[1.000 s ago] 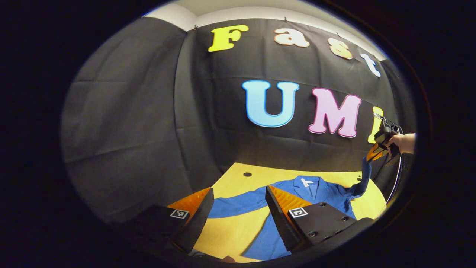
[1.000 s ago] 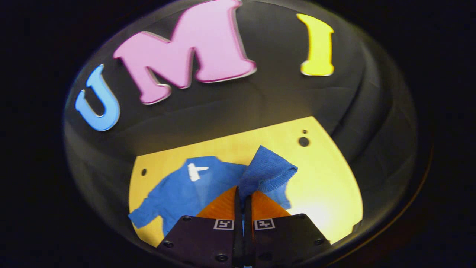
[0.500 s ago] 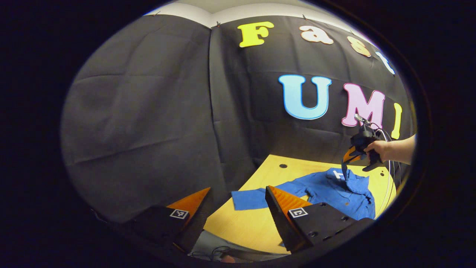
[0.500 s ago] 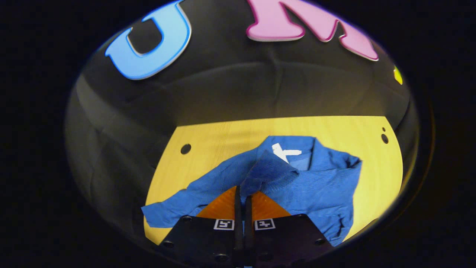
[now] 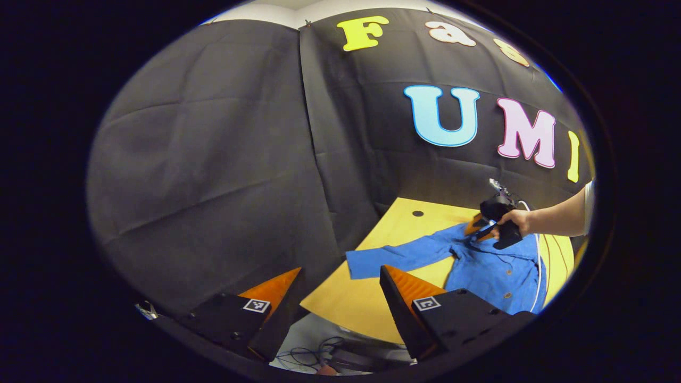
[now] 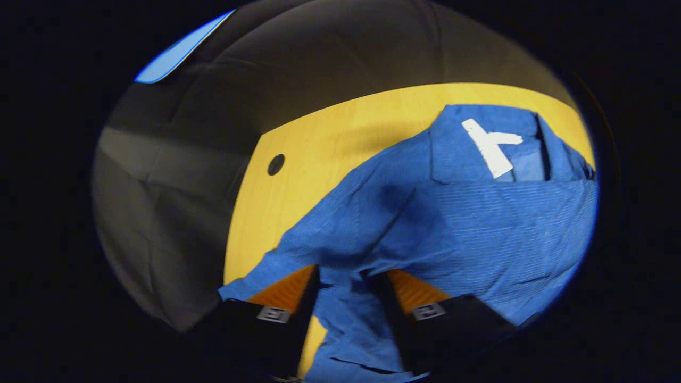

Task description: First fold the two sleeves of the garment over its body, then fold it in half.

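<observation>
- Two grippers are working over one blue garment (image 5: pixel 481 266) that is lying on the yellow table (image 5: pixel 367 303).
- Part of the garment is getting cut off at the edge of the right gripper view, so its bottom end (image 6: pixel 356 340) is hard to see there.
- The right gripper (image 6: pixel 346 298) is looking a bit blurry in its own view, and its two fingers are standing apart with blue cloth lying between them; they are not pinching it.
- In the left gripper view, the right gripper (image 5: pixel 479 226) is sitting low over the garment's top, and a hand (image 5: pixel 513 221) is holding it and hiding most of it.
- The left gripper (image 5: pixel 340 298) is hanging near the table's front edge with its fingers wide apart, holding nothing.
- One sleeve (image 5: pixel 396 258) is lying stretched out flat toward the left side of the table.
- The other sleeve is looking folded over the garment's body, but its end is hard to pick out.
- A white tag (image 6: pixel 492 146) is showing inside the collar.
- A white cable (image 5: pixel 536 282) is running down across the garment.
- Some wires (image 5: pixel 314 359) are lying on the floor below the table.
- A small dark hole (image 5: pixel 417 213) is showing near the table's far edge.
- Black cloth (image 5: pixel 213 159) is hanging all around as the booth's wall.
</observation>
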### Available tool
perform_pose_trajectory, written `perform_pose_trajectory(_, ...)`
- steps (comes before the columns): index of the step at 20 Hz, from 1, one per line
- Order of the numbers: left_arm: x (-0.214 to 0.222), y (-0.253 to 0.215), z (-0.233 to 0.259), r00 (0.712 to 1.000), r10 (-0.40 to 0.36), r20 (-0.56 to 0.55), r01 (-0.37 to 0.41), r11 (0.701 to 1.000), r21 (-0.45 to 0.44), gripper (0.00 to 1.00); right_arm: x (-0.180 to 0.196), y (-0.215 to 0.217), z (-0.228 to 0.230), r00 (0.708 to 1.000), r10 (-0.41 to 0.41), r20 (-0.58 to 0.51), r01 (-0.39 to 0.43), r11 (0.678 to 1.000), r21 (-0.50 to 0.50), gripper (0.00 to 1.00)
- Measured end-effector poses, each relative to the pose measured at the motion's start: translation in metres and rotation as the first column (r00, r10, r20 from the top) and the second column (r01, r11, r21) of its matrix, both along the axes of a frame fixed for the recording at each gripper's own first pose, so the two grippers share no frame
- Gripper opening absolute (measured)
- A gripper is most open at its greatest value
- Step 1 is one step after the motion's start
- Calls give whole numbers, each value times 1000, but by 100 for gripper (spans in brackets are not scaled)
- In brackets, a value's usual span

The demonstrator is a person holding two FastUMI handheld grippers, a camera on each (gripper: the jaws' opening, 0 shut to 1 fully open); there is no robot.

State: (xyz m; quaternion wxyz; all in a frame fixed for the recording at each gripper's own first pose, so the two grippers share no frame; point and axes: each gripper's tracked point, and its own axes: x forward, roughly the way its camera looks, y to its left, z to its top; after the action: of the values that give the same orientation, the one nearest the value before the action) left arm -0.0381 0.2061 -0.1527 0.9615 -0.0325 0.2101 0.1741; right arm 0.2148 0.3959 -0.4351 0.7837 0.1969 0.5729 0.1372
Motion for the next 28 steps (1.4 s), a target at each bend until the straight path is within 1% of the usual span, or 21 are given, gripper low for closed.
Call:
perform_pose_trajectory(2,13,-12,-1,1000,-27,10,27,999,-33,80,2,1,5,1000,-8,2,8,1000,26,90)
perform_pose_trajectory(3,22,-16,0,999,-36,24,37,998,-46,80,5,1,14,1000,-14,3,14,999,50,92)
perform_pose_trajectory(4,31,-20,0,999,-42,32,44,997,-66,80,7,3,23,1000,-20,3,19,997,81,82)
perform_pose_trajectory(5,39,-22,-4,998,-47,35,50,995,-89,80,9,5,35,1000,-25,8,24,993,119,83)
perform_pose_trajectory(6,45,-27,-9,998,-53,34,57,991,-120,80,12,7,49,999,-35,13,33,986,166,96)
perform_pose_trajectory(8,55,-36,-21,998,-67,4,67,980,-188,80,14,13,76,998,-58,-9,59,966,253,96)
perform_pose_trajectory(9,55,-43,-32,995,-84,-44,73,974,-214,81,13,11,85,998,-58,-21,61,960,272,96)
perform_pose_trajectory(11,67,-38,-39,994,-88,-60,74,978,-197,83,13,8,103,998,-59,-2,57,952,300,96)
perform_pose_trajectory(13,82,-28,-49,993,-96,-73,80,978,-194,82,6,-4,122,998,-42,39,29,953,302,96)
perform_pose_trajectory(14,92,-24,-57,990,-106,-90,85,975,-206,82,-1,-12,133,998,-23,65,3,955,295,96)
perform_pose_trajectory(15,100,-23,-68,986,-119,-119,88,968,-235,82,-11,-24,144,995,8,95,-35,959,280,96)
perform_pose_trajectory(17,121,-19,-89,974,-143,-177,84,949,-305,82,-34,-58,154,984,83,160,-116,970,214,96)
perform_pose_trajectory(18,131,-14,-99,966,-149,-210,74,941,-330,82,-45,-79,158,978,108,180,-140,975,174,97)
perform_pose_trajectory(19,145,-6,-112,961,-151,-233,65,938,-340,82,-57,-101,161,974,122,191,-151,978,147,100)
perform_pose_trajectory(20,159,1,-120,954,-151,-257,54,936,-347,82,-70,-123,164,973,125,195,-153,979,136,96)
perform_pose_trajectory(22,182,13,-133,937,-153,-314,36,937,-349,82,-98,-166,172,976,109,191,-132,985,115,96)
perform_pose_trajectory(25,213,33,-156,904,-158,-397,17,942,-335,83,-142,-239,169,982,65,179,-75,996,49,96)
perform_pose_trajectory(28,231,36,-178,861,-191,-472,4,930,-368,82,-186,-304,166,990,-30,138,28,999,16,96)
